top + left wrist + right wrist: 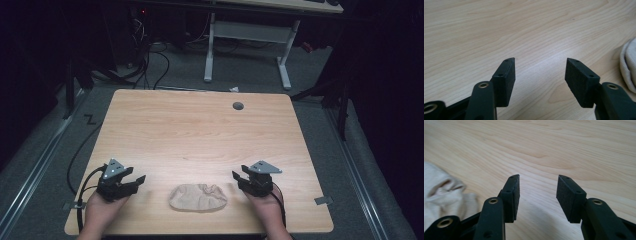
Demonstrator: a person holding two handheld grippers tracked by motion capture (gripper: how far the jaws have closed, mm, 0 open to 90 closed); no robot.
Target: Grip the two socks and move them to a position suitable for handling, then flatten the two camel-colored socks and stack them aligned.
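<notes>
Cloth (198, 197), beige and crumpled into a flat oval heap, lies near the front edge of the wooden table (200, 130), between the 2 grippers and touching neither. In the left gripper view its pale folded edge (629, 67) shows at the right, and in the right gripper view it (444, 195) lies at the left, beside the jaws. Left gripper (137, 181) sits just left of the cloth, its jaws spread apart with bare wood between them. Right gripper (239, 178) sits just right of it, jaws likewise wide and holding nothing. Farther back, a small grey round hole (238, 106) marks the tabletop.
</notes>
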